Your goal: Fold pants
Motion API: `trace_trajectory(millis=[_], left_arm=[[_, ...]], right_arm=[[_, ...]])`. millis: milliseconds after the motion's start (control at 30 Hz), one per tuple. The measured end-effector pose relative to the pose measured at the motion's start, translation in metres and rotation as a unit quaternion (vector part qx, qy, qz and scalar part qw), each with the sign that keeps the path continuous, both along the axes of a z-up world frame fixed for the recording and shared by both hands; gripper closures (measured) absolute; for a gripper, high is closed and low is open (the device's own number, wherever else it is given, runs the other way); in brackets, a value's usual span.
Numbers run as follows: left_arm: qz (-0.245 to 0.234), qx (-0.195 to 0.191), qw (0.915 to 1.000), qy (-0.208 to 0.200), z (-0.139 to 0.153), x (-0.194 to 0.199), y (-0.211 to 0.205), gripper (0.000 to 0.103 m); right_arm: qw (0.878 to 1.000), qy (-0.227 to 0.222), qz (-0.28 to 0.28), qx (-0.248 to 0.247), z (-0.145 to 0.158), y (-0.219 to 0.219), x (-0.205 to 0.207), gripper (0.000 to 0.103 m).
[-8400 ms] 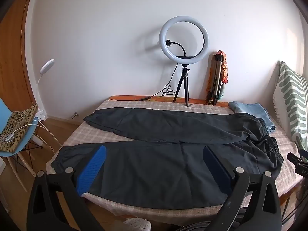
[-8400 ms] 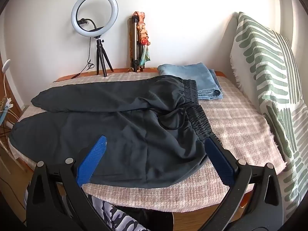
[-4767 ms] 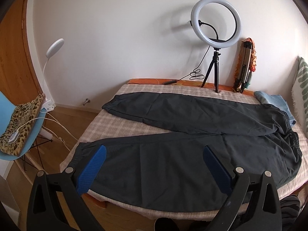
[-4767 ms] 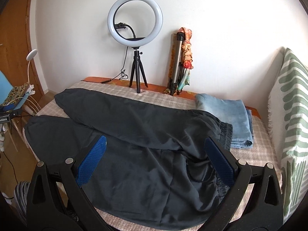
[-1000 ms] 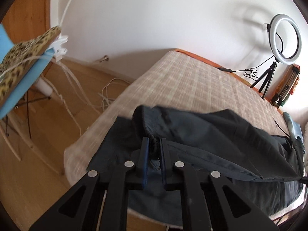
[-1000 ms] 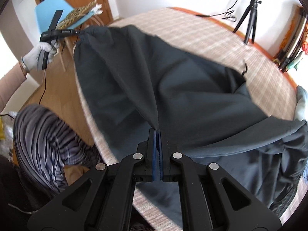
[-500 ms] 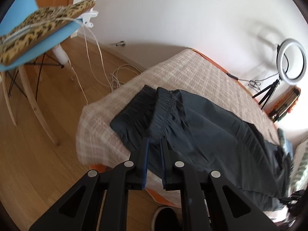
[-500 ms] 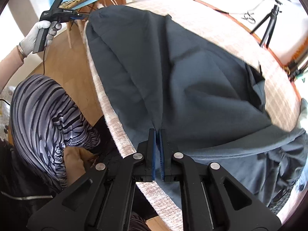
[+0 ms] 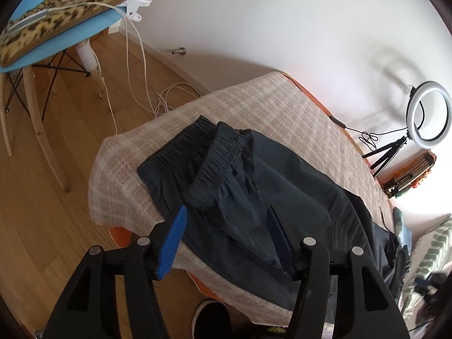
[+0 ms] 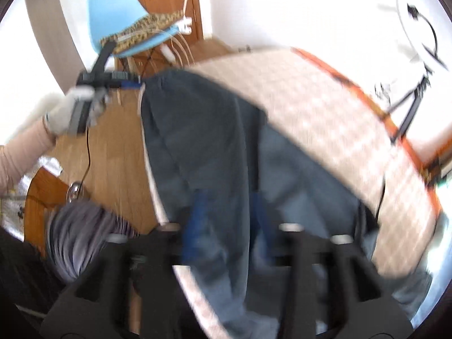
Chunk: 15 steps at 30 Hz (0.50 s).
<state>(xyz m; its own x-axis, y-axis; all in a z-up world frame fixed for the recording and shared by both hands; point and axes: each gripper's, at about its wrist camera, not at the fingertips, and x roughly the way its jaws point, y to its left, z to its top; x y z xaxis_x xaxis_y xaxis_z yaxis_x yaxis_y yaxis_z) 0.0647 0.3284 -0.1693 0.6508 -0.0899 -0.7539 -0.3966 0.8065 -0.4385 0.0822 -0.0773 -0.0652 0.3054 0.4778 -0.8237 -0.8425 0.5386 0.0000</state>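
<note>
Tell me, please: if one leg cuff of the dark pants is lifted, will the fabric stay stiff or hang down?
The dark pants will probably hang limp: the thin fabric lies in soft wrinkles on the checked cover. The leg cuffs look gathered and elastic, so likely easier to pinch. The cloth looks smooth, perhaps slightly slippery.

The pants (image 9: 254, 186) were spread flat with both legs apart; now one leg lies on top of the other. The left gripper (image 9: 226, 240) and the right gripper (image 10: 228, 220) have just opened and let go.
</note>
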Motion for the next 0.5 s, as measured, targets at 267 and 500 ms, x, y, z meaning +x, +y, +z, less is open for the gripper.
trace_trajectory(millis=[267, 500], left_arm=[[0.018, -0.009, 0.9998, -0.005, -0.015, 0.006, 0.001, 0.047], [0.036, -0.022, 0.9989, -0.021, -0.026, 0.002, 0.004, 0.067]], right_arm=[[0.997, 0.026, 0.042, 0.054, 0.007, 0.108, 0.069, 0.039], [0.994, 0.057, 0.081, 0.046, -0.029, 0.207, 0.107, 0.039]])
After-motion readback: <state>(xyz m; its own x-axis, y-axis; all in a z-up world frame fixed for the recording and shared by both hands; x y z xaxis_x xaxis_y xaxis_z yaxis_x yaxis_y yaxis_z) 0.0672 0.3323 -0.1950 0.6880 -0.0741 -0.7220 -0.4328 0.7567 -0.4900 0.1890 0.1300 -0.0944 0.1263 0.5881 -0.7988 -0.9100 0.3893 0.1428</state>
